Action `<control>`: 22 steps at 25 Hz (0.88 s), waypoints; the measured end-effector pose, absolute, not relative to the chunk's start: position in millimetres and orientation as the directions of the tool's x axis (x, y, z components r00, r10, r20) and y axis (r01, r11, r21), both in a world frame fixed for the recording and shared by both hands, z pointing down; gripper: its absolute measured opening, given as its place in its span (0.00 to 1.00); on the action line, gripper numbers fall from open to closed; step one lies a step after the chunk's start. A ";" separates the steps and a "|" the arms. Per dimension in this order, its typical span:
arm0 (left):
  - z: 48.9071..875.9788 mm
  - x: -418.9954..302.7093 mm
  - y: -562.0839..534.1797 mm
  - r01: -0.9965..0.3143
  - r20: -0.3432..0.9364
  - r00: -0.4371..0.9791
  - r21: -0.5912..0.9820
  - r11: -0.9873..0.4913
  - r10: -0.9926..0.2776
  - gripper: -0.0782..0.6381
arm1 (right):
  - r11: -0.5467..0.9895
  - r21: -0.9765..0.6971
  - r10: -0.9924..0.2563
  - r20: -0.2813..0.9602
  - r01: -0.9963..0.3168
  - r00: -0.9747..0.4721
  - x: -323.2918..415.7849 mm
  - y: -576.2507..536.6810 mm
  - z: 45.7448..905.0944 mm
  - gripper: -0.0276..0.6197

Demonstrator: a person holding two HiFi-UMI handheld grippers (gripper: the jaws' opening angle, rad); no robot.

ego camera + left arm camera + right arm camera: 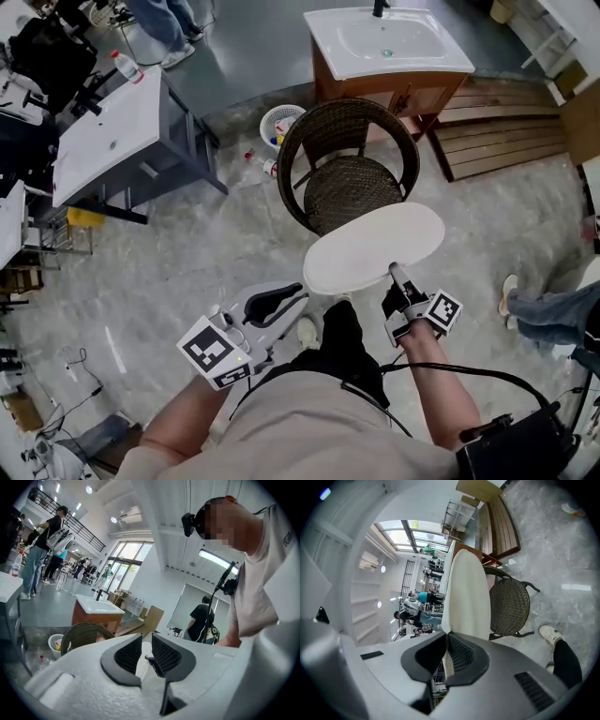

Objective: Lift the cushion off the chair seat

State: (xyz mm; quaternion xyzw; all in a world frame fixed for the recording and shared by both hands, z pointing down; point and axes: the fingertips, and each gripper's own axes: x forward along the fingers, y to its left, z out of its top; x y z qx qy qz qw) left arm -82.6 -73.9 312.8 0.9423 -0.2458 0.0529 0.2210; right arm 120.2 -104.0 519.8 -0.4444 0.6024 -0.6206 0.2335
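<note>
The white oval cushion (pixel 375 248) hangs in the air in front of the dark wicker chair (pixel 352 187), whose seat is bare. My right gripper (pixel 396 274) is shut on the cushion's near edge. In the right gripper view the cushion (pixel 466 592) stands edge-on out of the pinched jaws (pixel 445 641), with the chair (pixel 508 606) beyond. My left gripper (pixel 300 297) is lower left, just off the cushion's left end. Its jaws (pixel 146 641) stand a little apart with nothing pressed between them. Through the gap a strip of cushion (pixel 143 656) shows farther off.
A washbasin cabinet (pixel 389 42) stands behind the chair, with a wooden pallet (pixel 497 131) to its right. A white basket (pixel 279 122) sits on the floor left of the chair. A grey table (pixel 103 131) is at the left. Another person's leg (pixel 553 314) is at the right.
</note>
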 end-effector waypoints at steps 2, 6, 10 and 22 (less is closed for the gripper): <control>303.9 -89.6 -64.6 -0.488 0.192 0.872 0.390 -0.781 -0.450 0.19 | -0.136 -0.961 -0.831 0.244 -0.242 -0.500 117.2 -88.2 492.0 0.08; 289.3 -101.3 -45.1 -0.490 0.170 0.871 0.372 -0.788 -0.461 0.19 | -0.088 -0.968 -0.844 0.198 -0.236 -0.499 113.6 -55.3 445.7 0.08; 274.9 -115.4 -30.6 -0.496 0.144 0.866 0.360 -0.790 -0.478 0.19 | -0.052 -0.969 -0.852 0.170 -0.243 -0.495 108.3 -23.5 410.7 0.08; 267.6 -135.0 15.5 -0.508 0.116 0.856 0.363 -0.781 -0.503 0.19 | -0.016 -0.969 -0.848 0.143 -0.245 -0.511 93.3 53.0 372.0 0.08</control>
